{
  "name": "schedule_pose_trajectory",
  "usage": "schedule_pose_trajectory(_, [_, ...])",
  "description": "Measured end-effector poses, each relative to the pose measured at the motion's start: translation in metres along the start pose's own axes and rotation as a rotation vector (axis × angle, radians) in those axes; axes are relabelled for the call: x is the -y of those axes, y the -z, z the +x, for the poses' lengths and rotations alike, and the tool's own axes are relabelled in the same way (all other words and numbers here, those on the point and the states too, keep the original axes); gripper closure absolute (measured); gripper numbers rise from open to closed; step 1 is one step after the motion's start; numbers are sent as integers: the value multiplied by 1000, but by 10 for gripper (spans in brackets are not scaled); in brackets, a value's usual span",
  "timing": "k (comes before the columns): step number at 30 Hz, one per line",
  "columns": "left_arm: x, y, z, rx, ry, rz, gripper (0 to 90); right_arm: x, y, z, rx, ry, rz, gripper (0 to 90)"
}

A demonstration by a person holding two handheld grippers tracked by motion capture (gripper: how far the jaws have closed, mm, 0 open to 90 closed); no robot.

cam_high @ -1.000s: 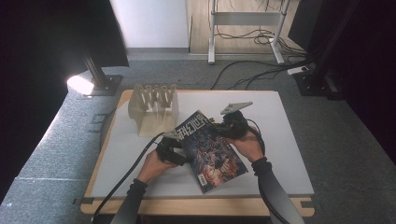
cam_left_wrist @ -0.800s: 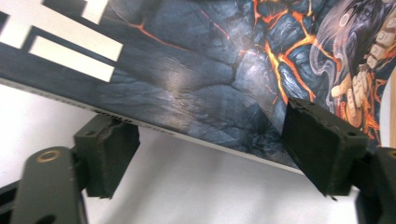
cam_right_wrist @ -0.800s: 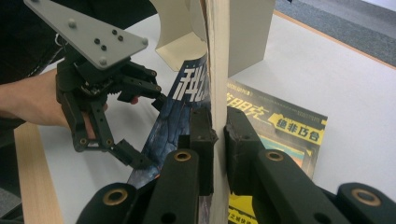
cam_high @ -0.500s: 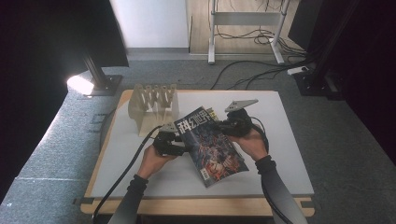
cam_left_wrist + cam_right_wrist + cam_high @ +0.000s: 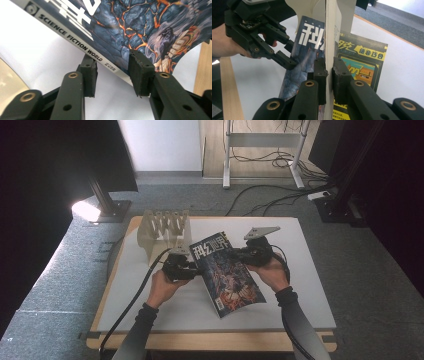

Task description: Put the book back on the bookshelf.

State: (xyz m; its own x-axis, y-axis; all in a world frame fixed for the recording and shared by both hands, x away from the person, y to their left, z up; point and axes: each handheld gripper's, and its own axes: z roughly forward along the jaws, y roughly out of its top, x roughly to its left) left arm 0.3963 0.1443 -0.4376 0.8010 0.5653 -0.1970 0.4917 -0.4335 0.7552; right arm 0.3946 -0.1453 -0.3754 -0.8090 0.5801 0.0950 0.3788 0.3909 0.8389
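A magazine (image 5: pixel 227 272) with a dark blue lava cover is held tilted over the white table (image 5: pixel 300 295). My right gripper (image 5: pixel 241 255) is shut on its page edge; in the right gripper view the pads (image 5: pixel 319 72) pinch the upright sheets of the magazine (image 5: pixel 308 42). My left gripper (image 5: pixel 197 270) reaches the spine side. In the left gripper view the magazine (image 5: pixel 140 22) passes slantwise between the jaws of this gripper (image 5: pixel 112 62), one pad over the cover, one under the spine, with a gap left. These jaws have just been closing. The left gripper (image 5: pixel 289 55) also appears in the right gripper view.
A pale wooden slotted rack (image 5: pixel 165 227) stands at the table's back left, just behind my left hand. A black cable (image 5: pixel 132 305) trails off the front left. A lamp (image 5: pixel 85 211) shines on the floor at the left. Bare table lies to the right and front.
The magazine has come up off the table and tilted. My left gripper has risen to its spine and its jaws have narrowed around it. The right gripper has kept its grip.
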Motion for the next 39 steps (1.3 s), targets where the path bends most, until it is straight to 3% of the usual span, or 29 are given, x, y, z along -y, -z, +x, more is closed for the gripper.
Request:
schedule_pose_trajectory(3, [-5,7,-3,-8,-13,-14,635,-1,3,0,12,6,-13,812])
schedule_pose_trajectory(8, [-15,24,-10,-22,-68,-35,686,-2,9,-4,39,6,-29,812])
schedule_pose_trajectory(15, [-25,41,-24,-64,-162,-58,744,-1,16,-9,67,4,-64,816])
schedule_pose_trajectory(22, [-29,57,-36,-136,-266,-134,832,-2,23,-9,92,15,-97,816])
schedule_pose_trajectory(24, [-29,59,-39,-151,-292,-135,832,-1,24,-9,103,19,-108,816])
schedule_pose_trajectory(27, [-26,54,-40,-157,-299,-89,822,3,20,-10,103,21,-91,815])
schedule_pose_trajectory(29, [-24,51,-42,-151,-314,-99,813,9,16,-12,112,18,-89,815])
schedule_pose_trajectory(34, [-27,46,-51,-143,-357,-88,764,21,21,-18,79,-8,-106,808])
schedule_pose_trajectory(39, [-39,37,-49,-116,-314,-108,640,24,25,-17,71,2,-105,801])
